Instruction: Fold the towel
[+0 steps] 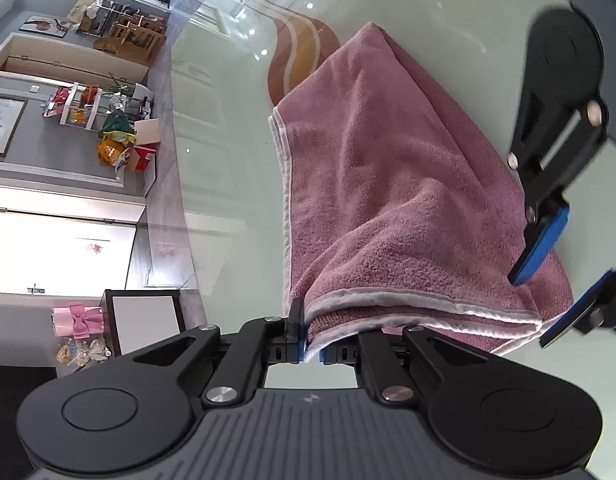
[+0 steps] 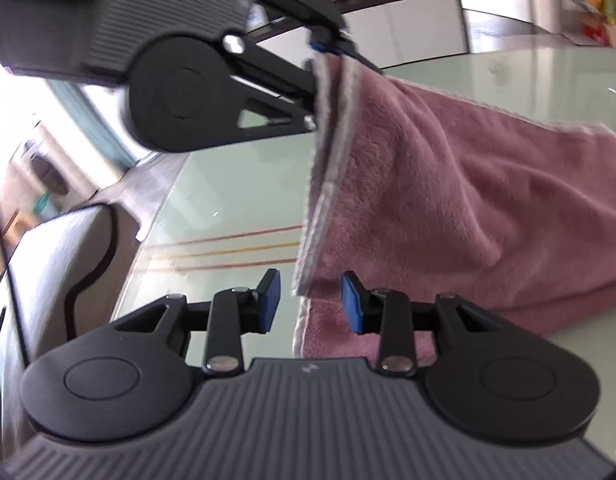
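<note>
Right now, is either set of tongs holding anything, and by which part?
The left tongs are shut on the pink towel, pinching its white-trimmed corner and lifting it. The right tongs are open, straddling the towel's hanging edge without gripping it.

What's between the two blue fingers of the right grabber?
In the right wrist view, the pink towel's hanging white-edged corner sits between the open right gripper's fingers, untouched.

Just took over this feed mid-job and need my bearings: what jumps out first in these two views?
The pink towel dominates both views, draped across the glass table, one white-trimmed corner lifted. The left gripper is shut on that corner at the bottom of its own view. The right gripper is open, its blue fingers either side of the hanging trimmed edge.
</note>
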A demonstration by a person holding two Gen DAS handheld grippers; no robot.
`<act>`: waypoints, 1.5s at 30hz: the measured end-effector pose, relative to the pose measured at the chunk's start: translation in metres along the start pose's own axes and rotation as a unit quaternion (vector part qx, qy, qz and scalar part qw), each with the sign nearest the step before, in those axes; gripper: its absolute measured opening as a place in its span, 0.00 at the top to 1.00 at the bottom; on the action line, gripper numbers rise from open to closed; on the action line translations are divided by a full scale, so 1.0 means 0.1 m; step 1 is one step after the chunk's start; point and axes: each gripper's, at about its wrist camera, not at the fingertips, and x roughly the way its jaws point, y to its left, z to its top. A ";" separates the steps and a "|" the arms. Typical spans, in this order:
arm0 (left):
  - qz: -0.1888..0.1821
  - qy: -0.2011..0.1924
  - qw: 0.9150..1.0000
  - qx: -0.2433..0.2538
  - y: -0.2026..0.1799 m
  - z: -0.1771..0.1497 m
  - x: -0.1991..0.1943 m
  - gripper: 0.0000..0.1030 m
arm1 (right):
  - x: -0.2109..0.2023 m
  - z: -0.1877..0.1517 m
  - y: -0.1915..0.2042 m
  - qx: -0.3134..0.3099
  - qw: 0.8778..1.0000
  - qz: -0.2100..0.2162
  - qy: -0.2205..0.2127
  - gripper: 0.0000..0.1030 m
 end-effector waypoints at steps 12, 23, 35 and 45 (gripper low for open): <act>0.004 -0.001 1.000 0.005 -0.12 0.03 -0.10 0.92 | -0.07 -0.09 -0.04 0.016 1.000 0.010 0.003 0.93; 0.011 0.004 1.000 -0.016 -0.14 -0.16 -0.09 0.92 | -0.60 0.07 -0.15 -0.022 0.996 0.081 0.010 0.96; 0.016 0.002 0.999 -0.042 -0.42 -0.47 0.17 0.92 | -0.56 0.10 -0.12 -0.089 0.991 0.093 0.028 0.92; 0.011 -0.016 0.999 -0.043 -0.46 -0.47 0.06 0.92 | -0.50 -0.11 -0.20 -0.135 0.981 0.134 -0.019 0.71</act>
